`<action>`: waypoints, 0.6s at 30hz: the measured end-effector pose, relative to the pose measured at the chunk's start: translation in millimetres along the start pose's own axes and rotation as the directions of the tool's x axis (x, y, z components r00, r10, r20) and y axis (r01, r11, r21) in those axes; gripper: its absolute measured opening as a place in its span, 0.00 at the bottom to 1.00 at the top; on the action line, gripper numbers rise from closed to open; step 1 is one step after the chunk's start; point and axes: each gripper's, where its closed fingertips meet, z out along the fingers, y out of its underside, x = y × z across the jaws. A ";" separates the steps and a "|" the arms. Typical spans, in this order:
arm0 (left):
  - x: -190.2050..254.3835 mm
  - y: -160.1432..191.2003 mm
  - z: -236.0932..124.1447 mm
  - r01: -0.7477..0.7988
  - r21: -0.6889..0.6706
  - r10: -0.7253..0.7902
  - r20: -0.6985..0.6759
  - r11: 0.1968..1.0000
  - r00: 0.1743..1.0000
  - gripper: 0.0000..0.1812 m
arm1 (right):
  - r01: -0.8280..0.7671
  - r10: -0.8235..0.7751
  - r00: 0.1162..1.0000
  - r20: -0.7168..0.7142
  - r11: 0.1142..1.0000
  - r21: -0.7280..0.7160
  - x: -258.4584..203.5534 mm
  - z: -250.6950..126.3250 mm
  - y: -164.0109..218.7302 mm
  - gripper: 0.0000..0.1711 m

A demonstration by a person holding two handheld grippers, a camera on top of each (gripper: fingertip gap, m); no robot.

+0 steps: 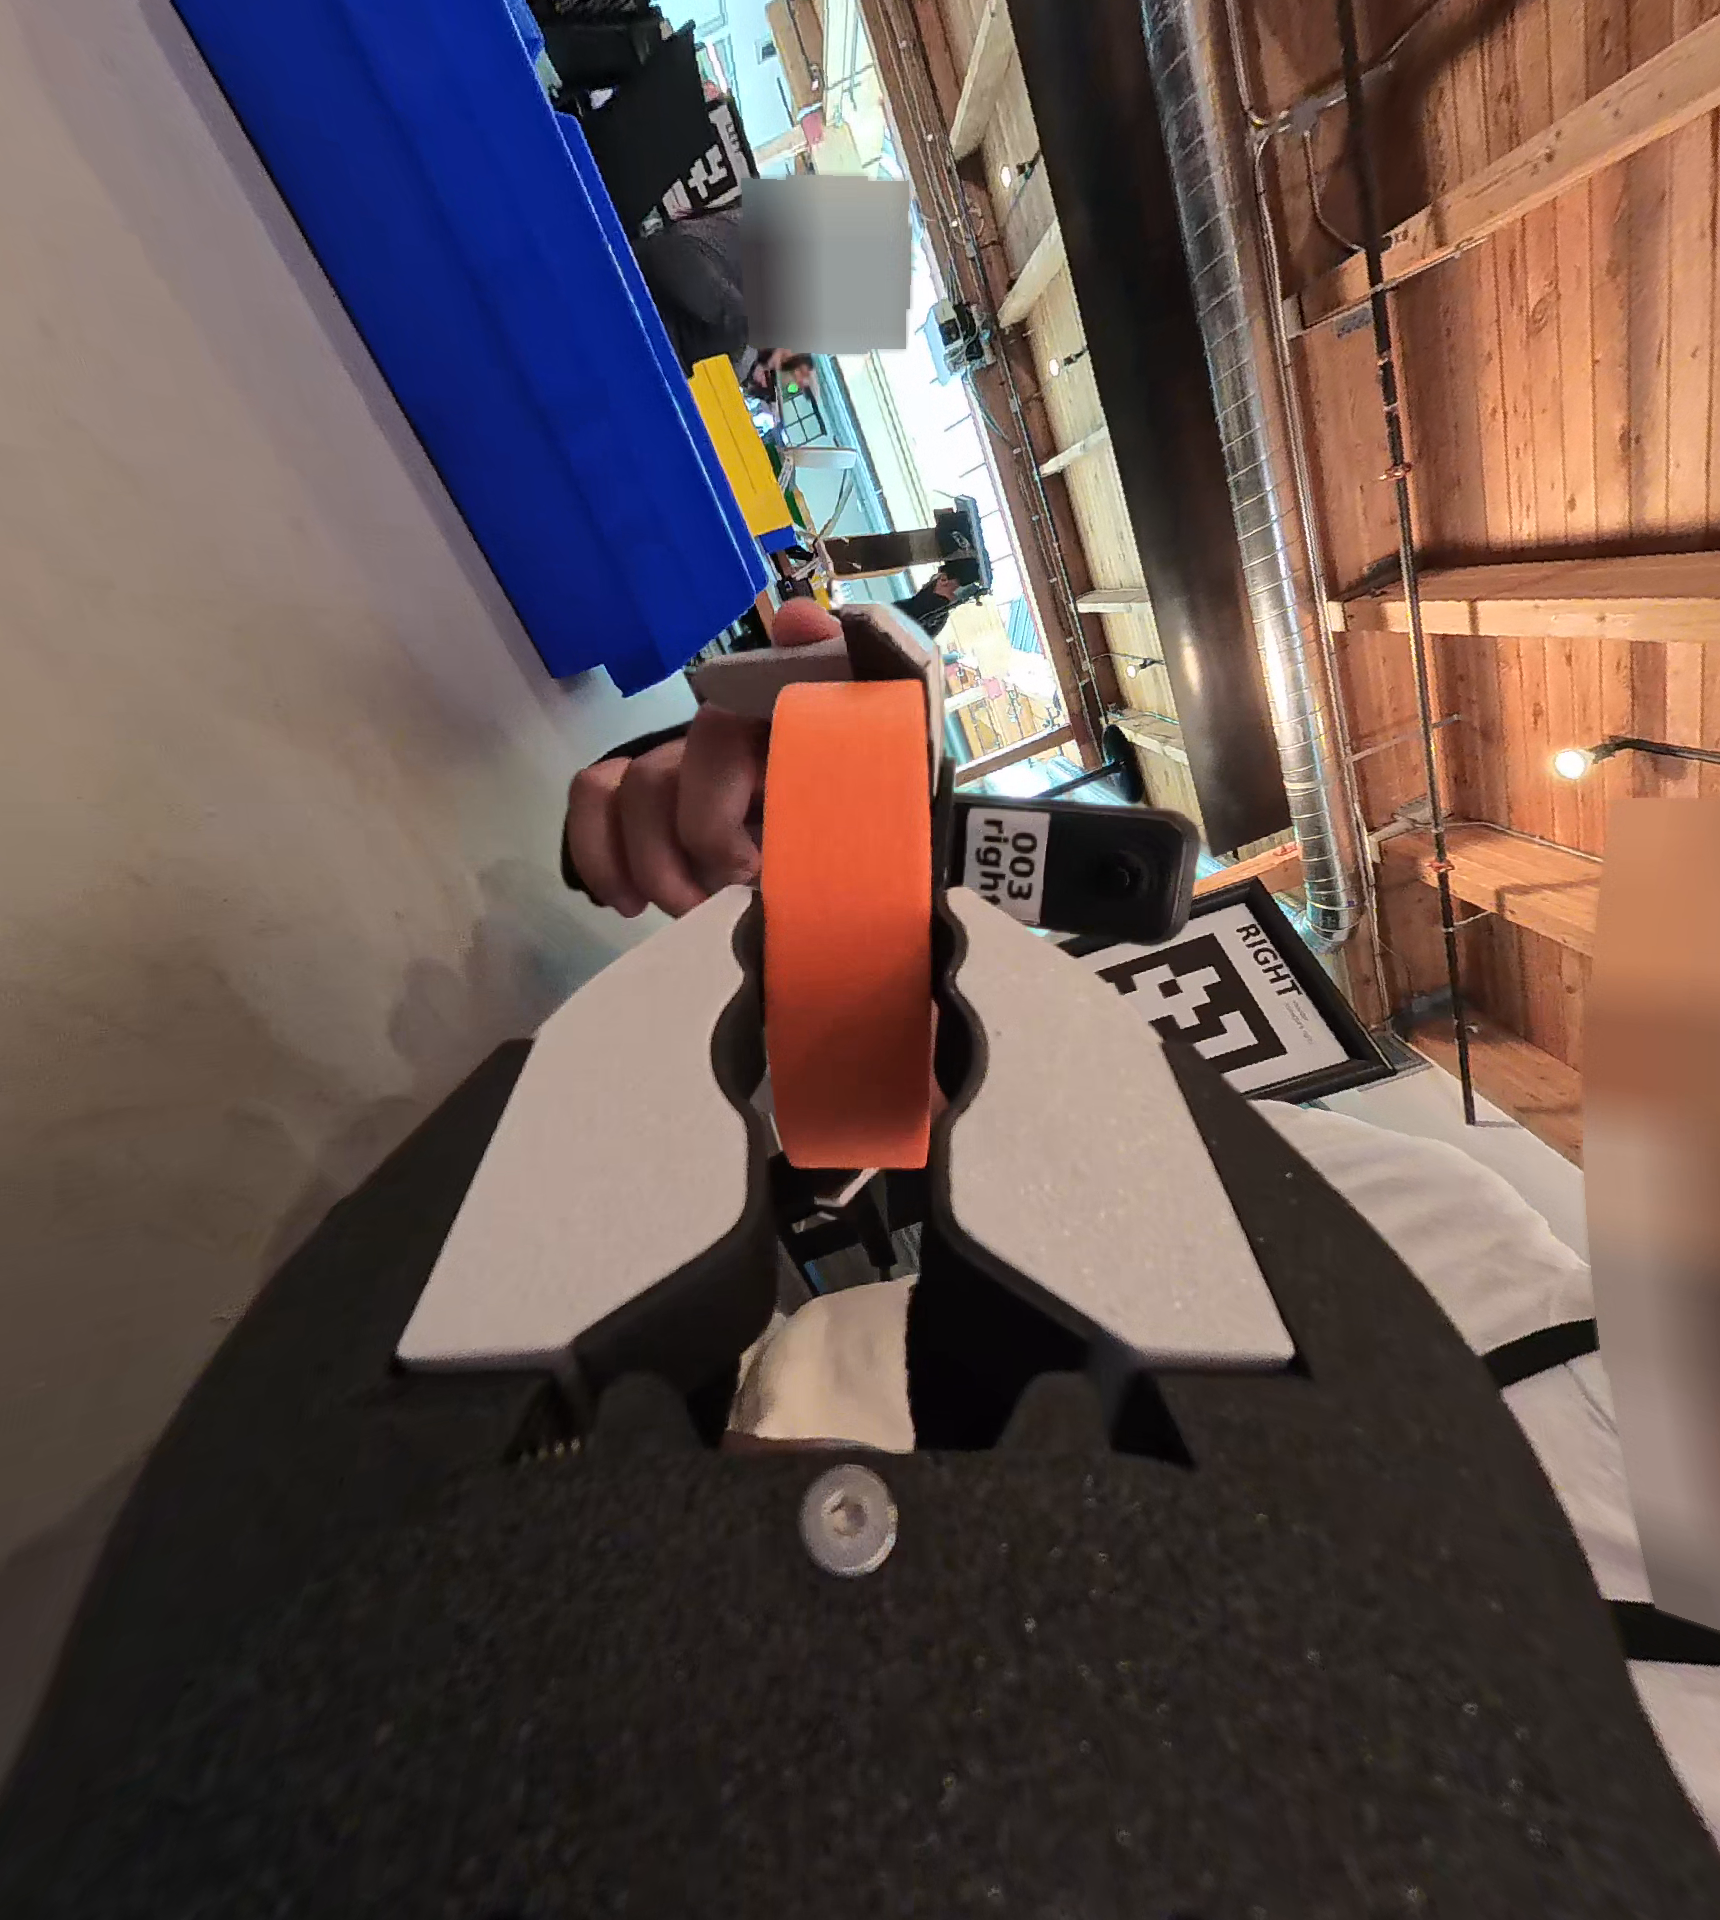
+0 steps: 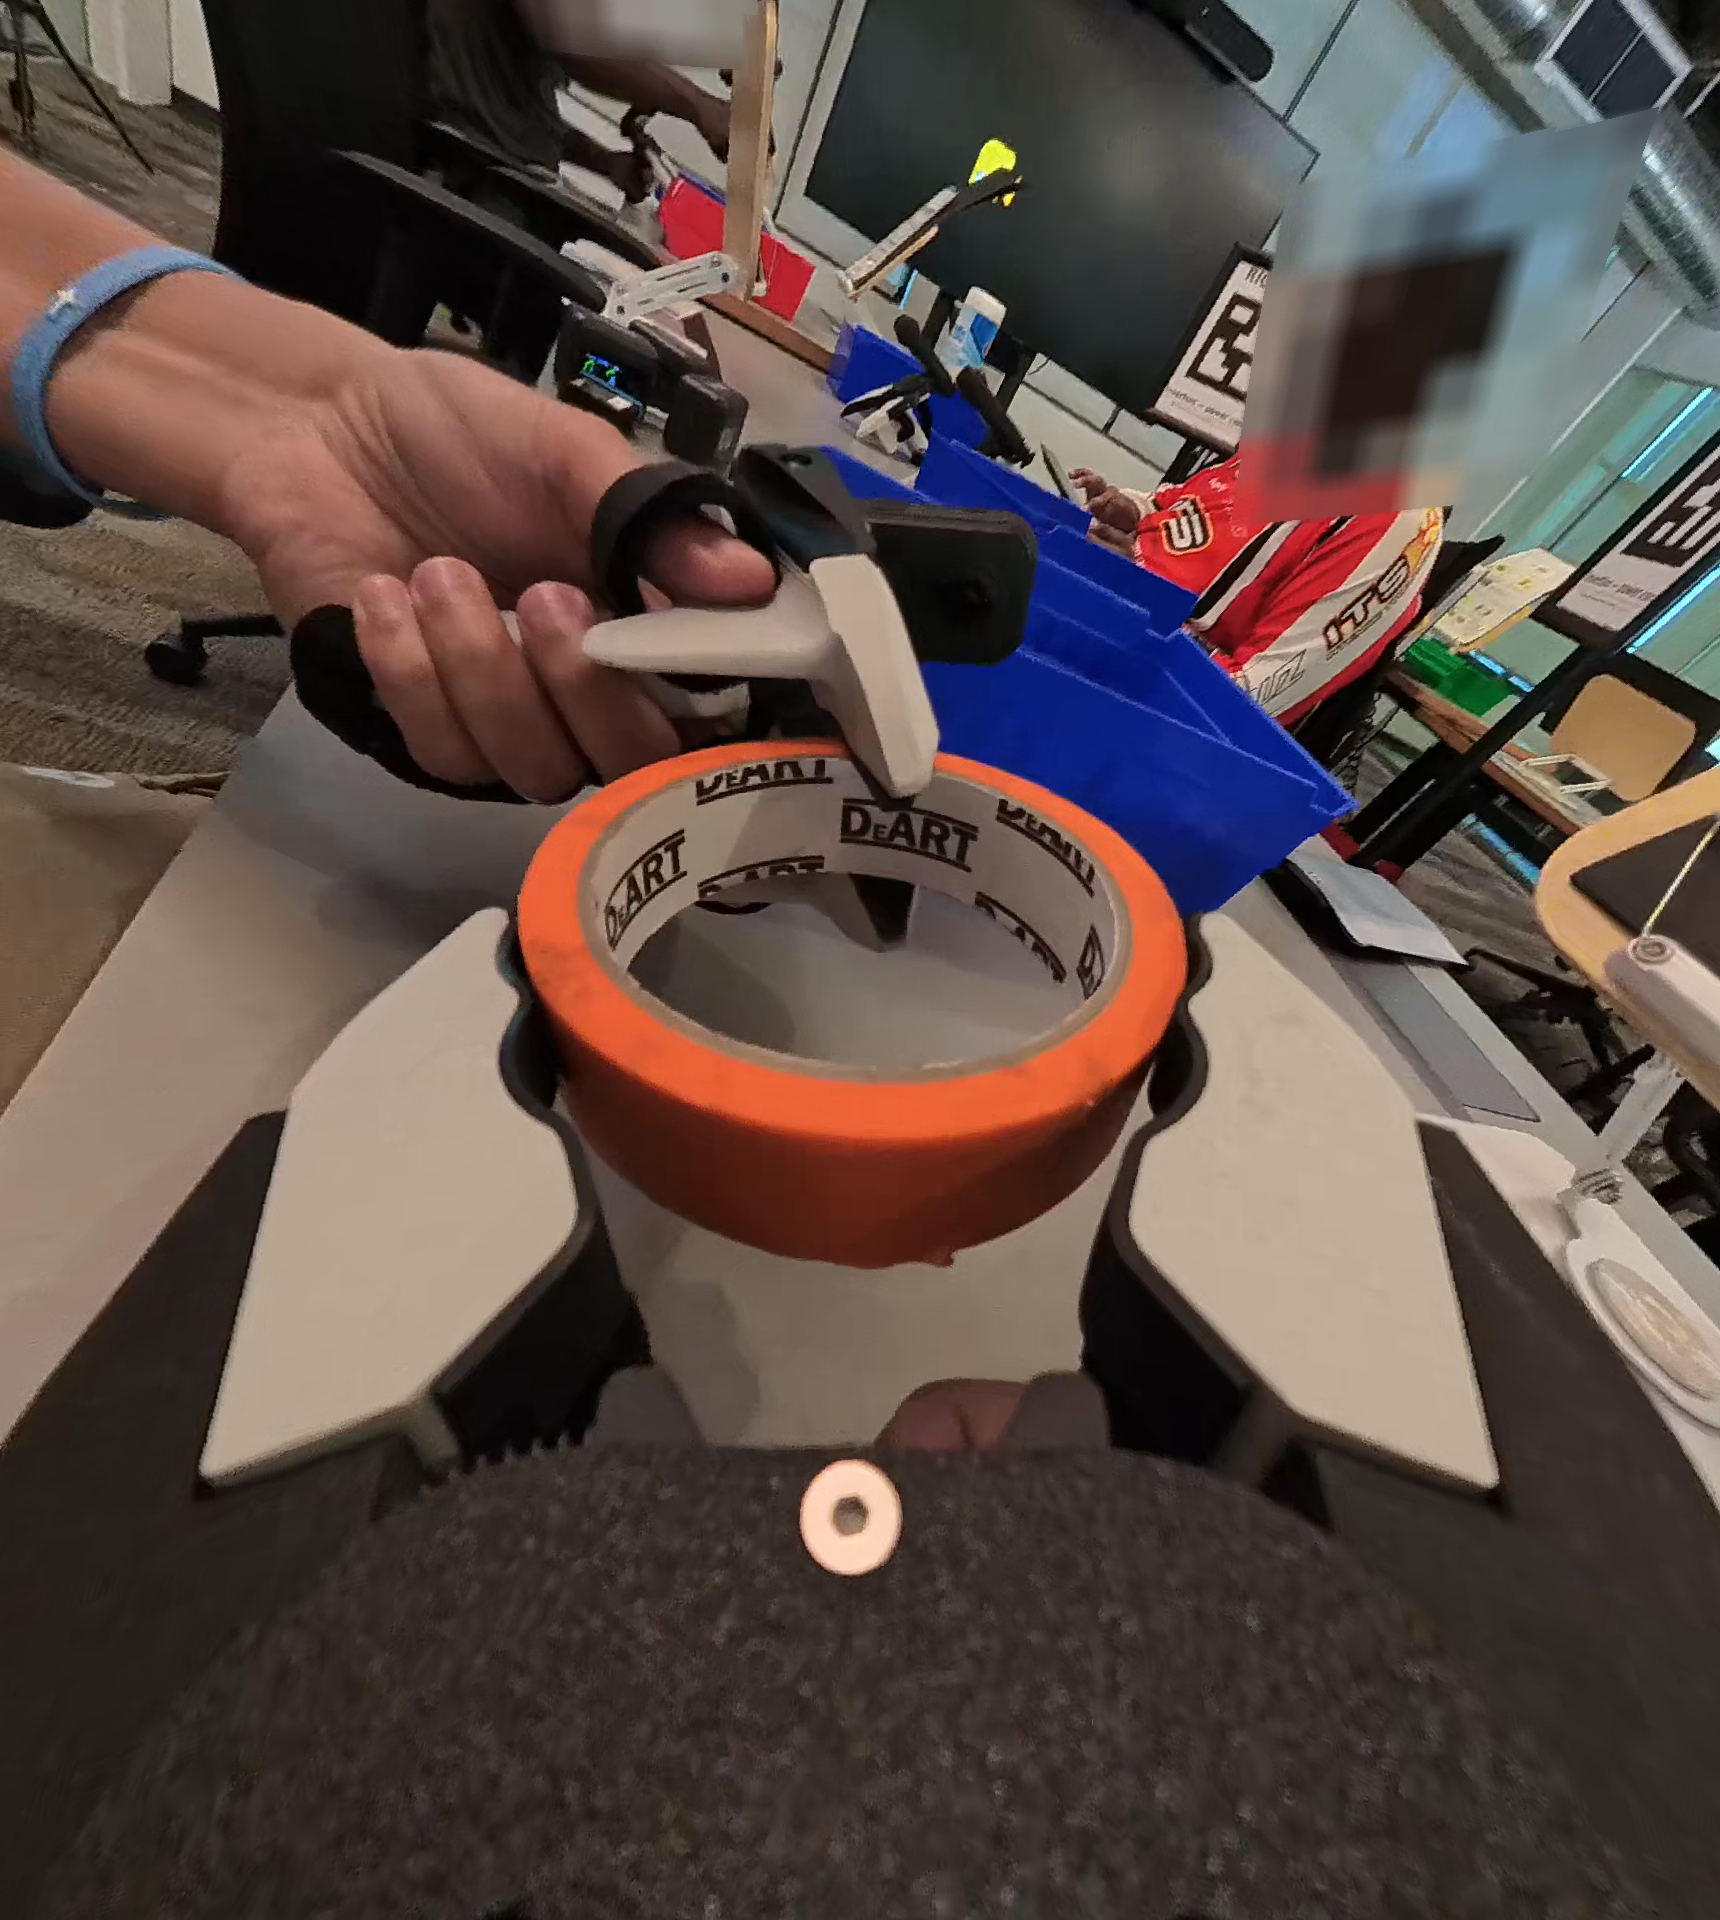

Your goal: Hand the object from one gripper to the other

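An orange roll of tape (image 1: 845, 914) is held in the air between both grippers. My left gripper (image 1: 848, 935) is shut on it, with its fingers pressed on the roll's two flat faces. In the right wrist view the roll (image 2: 835, 1143) lies flat, hole up. My right gripper (image 2: 851, 935) is shut across its outer rim, one finger on each side. The left gripper (image 2: 887, 831) pinches the far wall of the roll from above and below, held by a hand (image 2: 399, 540). One finger of the right gripper (image 1: 783, 665) shows at the roll's far edge.
Blue bins (image 2: 1126, 707) stand on the white table (image 2: 212, 987) just behind the roll; they also show in the left wrist view (image 1: 482, 343). A person in a red jersey (image 2: 1292, 592) sits beyond them. A wooden-framed stand (image 2: 1666, 862) is at the right. Only a small space, under 4 cm, lies between the two pairs of fingers.
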 end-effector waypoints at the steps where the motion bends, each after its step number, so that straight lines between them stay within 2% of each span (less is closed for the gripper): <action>1: 0.8 -0.3 -0.1 0.002 0.002 -0.002 -0.006 1.000 1.000 0.16 | -0.004 0.004 1.000 0.008 1.000 -0.011 0.4 -0.1 -0.7 0.66; 6: 8.3 -2.8 1.4 -0.072 -0.001 0.072 -0.013 0.997 0.997 0.17 | -0.089 0.089 0.996 0.024 0.996 -0.027 4.9 -2.6 -7.6 0.65; 11: 20.2 -7.8 -1.7 -0.321 -0.010 0.321 0.069 0.947 0.945 0.30 | -0.394 0.392 0.919 0.043 0.918 0.053 33.2 -16.8 -14.6 0.65; 15: 17.3 -11.8 -9.6 -0.566 -0.098 0.573 0.201 0.819 0.795 0.32 | -0.687 0.666 0.727 0.168 0.705 0.177 58.3 -31.8 -25.8 0.65; 18: 15.5 -16.0 -13.0 -0.708 -0.159 0.720 0.269 0.688 0.640 0.41 | -0.864 0.780 0.504 0.371 0.461 0.204 63.9 -40.8 -37.2 0.65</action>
